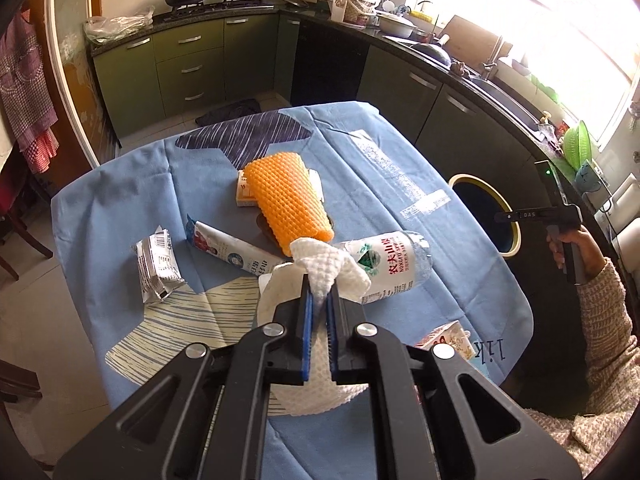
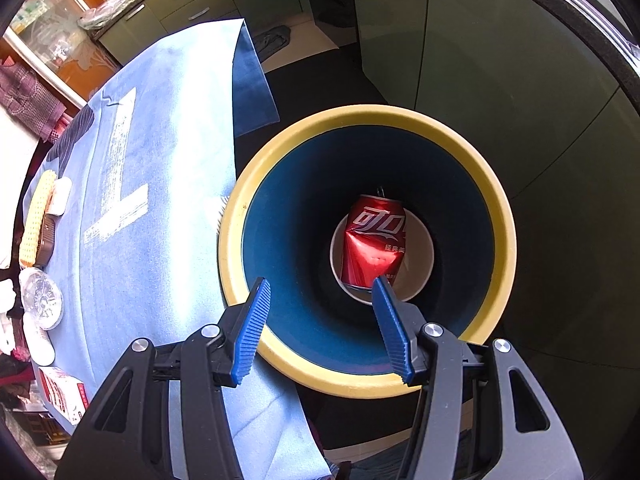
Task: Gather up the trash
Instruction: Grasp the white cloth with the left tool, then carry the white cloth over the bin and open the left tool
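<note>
Left gripper [image 1: 320,300]: my blue ribbed pads are pinched on a white quilted paper towel [image 1: 328,268], held just above the blue tablecloth [image 1: 120,208]
Right gripper [image 2: 320,328]: I have its jaws spread wide with nothing between them, poised over the trash bin [image 2: 496,216]
Only in the right view: a dented red cola can [image 2: 374,244] lying on a pale disc at the bin's bottom
Only in the left view: a clear plastic water bottle [image 1: 388,264] on its side just past the towel; an orange honeycomb-textured mat [image 1: 288,204] curved over a small box; two crinkled printed wrappers [image 1: 160,268] to the left
Bin: round, yellow rim, dark blue inner wall, standing on the floor beside the table's edge
Right hand [image 1: 576,248]: seen from the left view, grasping the gripper's grey handle near the bin
</note>
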`<control>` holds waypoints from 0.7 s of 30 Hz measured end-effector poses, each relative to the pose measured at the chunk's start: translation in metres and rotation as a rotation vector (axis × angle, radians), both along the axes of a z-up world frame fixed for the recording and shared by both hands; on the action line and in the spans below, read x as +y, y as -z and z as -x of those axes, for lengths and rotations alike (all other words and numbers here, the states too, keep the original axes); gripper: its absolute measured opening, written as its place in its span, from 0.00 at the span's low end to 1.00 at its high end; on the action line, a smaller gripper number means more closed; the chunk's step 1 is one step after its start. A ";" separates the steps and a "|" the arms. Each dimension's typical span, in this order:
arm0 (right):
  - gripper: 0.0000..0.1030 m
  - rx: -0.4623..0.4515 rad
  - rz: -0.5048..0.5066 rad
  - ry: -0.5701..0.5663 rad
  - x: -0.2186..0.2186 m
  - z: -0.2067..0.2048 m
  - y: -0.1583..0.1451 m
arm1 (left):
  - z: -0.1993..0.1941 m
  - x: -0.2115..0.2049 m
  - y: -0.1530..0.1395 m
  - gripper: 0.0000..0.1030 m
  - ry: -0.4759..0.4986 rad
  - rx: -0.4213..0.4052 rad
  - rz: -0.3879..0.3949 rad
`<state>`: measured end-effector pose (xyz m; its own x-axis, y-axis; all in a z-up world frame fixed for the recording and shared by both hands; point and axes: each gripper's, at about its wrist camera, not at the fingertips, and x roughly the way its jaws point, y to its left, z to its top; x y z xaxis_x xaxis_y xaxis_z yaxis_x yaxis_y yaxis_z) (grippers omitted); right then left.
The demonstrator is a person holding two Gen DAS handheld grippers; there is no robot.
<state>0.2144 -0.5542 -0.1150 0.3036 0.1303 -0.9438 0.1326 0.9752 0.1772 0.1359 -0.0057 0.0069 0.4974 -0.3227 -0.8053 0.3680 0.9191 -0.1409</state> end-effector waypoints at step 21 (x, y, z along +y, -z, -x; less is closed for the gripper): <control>0.54 -0.118 0.085 0.082 -0.055 0.072 -0.031 | -0.024 -0.231 -0.047 0.06 0.431 -0.031 -0.021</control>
